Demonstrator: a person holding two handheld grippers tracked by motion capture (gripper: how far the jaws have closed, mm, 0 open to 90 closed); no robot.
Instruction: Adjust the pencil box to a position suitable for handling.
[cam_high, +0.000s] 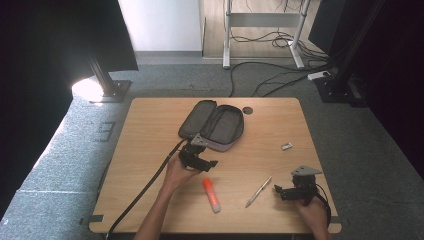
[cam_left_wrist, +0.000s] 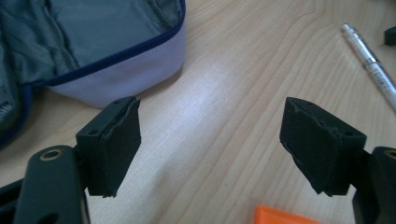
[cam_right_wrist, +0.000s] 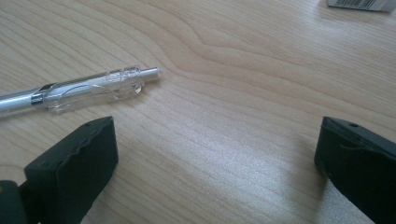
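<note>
Both grippers stand open over the table (cam_high: 150, 150) with nothing between the jaws. Left gripper (cam_high: 209, 164) is held in the person's left hand (cam_high: 177, 175) just in front of the case (cam_high: 212, 125), its 2 black jaws wide apart over bare wood in the left gripper view, where its midpoint (cam_left_wrist: 210, 149) lies between the case's pale side wall and the marker. Right gripper (cam_high: 276, 190) sits near the table's right front corner in the right hand (cam_high: 312, 212), its jaws also spread wide (cam_right_wrist: 217, 158) with only wood between them. By size, the table comes first: a light wooden top with a dark round hole (cam_high: 247, 110) near the far edge. Next, the case lies open and unzipped at the far middle, grey lining showing, a blue zip along its rim (cam_left_wrist: 116, 60). After that, the orange marker (cam_high: 211, 194) lies near the front, between the 2 hands, its corner showing low in the left gripper view (cam_left_wrist: 280, 215). Then the pen (cam_high: 258, 191), clear and silver, lies slanted just left of the right gripper; its clip end (cam_right_wrist: 93, 88) rests just beyond the left jaw there, apart from it. Smallest, a white box (cam_high: 286, 146) with a barcode lies alone toward the right side.
</note>
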